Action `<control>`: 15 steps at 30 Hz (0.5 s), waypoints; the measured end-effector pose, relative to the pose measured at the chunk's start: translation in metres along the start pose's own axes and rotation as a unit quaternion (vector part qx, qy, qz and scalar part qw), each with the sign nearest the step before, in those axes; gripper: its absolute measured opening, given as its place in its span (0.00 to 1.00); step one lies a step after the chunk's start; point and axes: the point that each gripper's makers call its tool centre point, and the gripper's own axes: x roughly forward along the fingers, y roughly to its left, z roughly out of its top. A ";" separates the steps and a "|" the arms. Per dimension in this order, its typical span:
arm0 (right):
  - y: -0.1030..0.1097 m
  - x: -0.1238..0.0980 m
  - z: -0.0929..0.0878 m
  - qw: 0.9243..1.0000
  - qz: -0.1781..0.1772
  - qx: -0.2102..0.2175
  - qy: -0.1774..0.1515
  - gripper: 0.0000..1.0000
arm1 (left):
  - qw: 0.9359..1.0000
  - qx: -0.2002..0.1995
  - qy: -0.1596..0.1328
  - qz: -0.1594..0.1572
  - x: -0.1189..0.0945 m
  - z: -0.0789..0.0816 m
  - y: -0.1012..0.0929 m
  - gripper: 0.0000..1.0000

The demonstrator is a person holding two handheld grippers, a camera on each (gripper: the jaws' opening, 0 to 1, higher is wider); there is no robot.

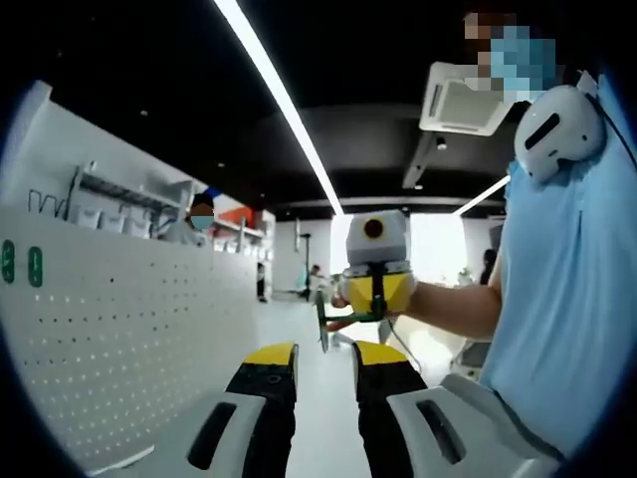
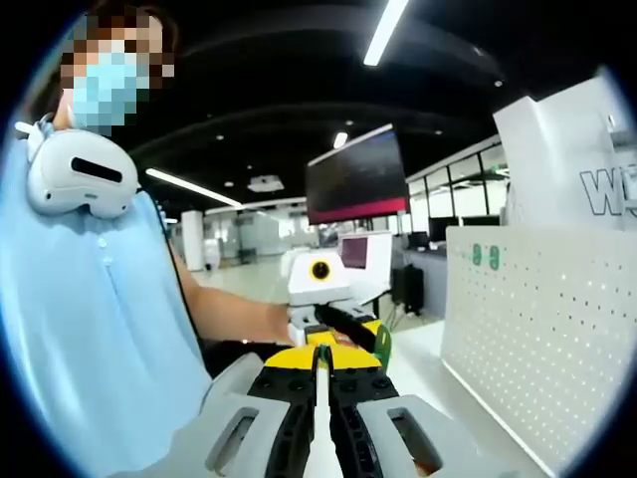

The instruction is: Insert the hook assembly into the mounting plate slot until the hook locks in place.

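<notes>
1. I see the white pegboard (image 1: 119, 349) standing along one side, dotted with rows of small holes, two green marks near its top
2. My right gripper (image 1: 375, 306) pinches the hook assembly (image 1: 343, 321), jaws clamped on it
3. My left gripper (image 1: 323, 358) has its jaws apart, grasping nothing
4. The hook assembly is a thin dark-green bent piece, held in the air well clear of the pegboard
</notes>
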 end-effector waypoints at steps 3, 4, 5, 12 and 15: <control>-0.001 0.000 0.000 1.000 0.001 -0.003 0.002 0.01 | 1.000 0.006 0.015 0.012 -0.003 -0.003 0.001 0.35; -0.001 0.000 0.000 1.000 0.002 -0.003 0.002 0.01 | 1.000 0.009 0.023 0.019 -0.004 -0.005 0.001 0.37; -0.002 0.001 0.001 1.000 0.003 -0.002 0.003 0.01 | 0.999 0.012 0.027 0.020 -0.004 -0.006 0.001 0.39; -0.006 0.004 0.006 1.000 0.004 -0.003 0.002 0.01 | 0.998 0.009 0.035 0.043 -0.011 -0.007 0.003 0.58; -0.007 0.006 0.008 1.000 0.005 -0.004 0.001 0.01 | 0.998 0.002 0.033 0.046 -0.013 -0.005 0.003 0.62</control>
